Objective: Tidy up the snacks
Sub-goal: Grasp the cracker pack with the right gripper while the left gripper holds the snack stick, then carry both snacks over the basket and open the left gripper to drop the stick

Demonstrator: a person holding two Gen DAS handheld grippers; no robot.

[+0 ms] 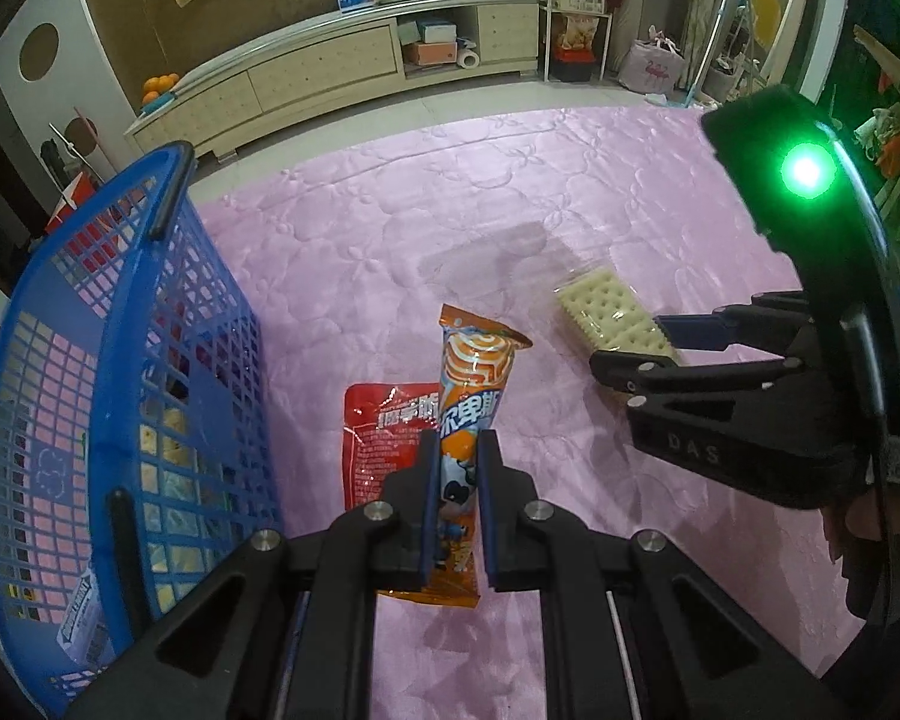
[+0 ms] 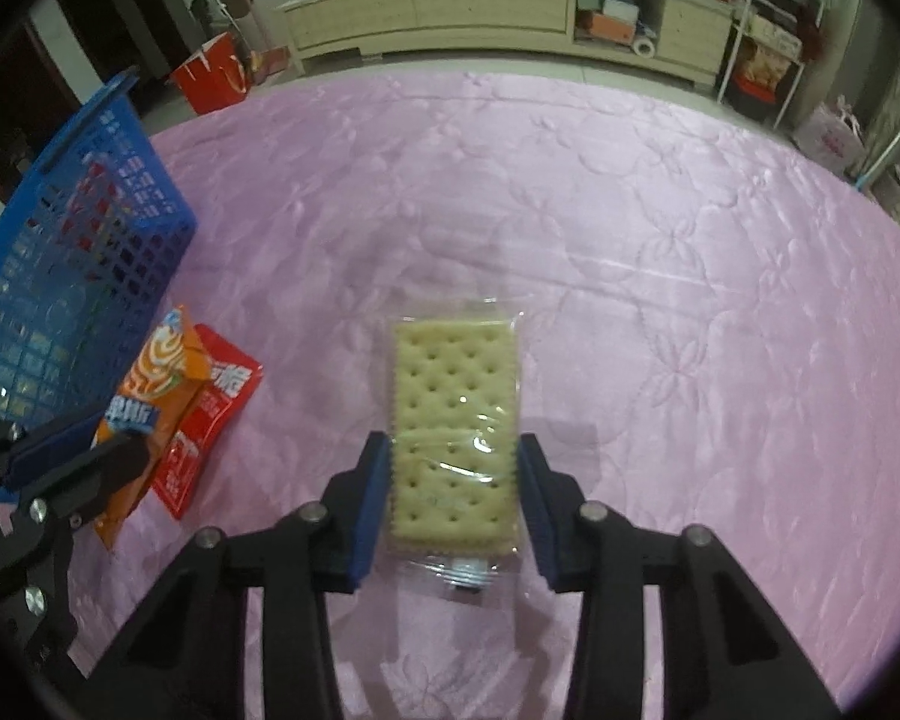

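The pink quilted surface carries everything, with the blue basket at its left edge already holding some packets. The left gripper is closed on the orange snack packet, which is lifted over a red packet lying flat. The right gripper stands partly open, its pads either side of the cracker pack – contact is uncertain. A hard squeeze could likely crack the crackers, and the slick wrapper may slip. Only the left wrist view shows the basket's contents; only the right view shows the cracker pack's full outline.
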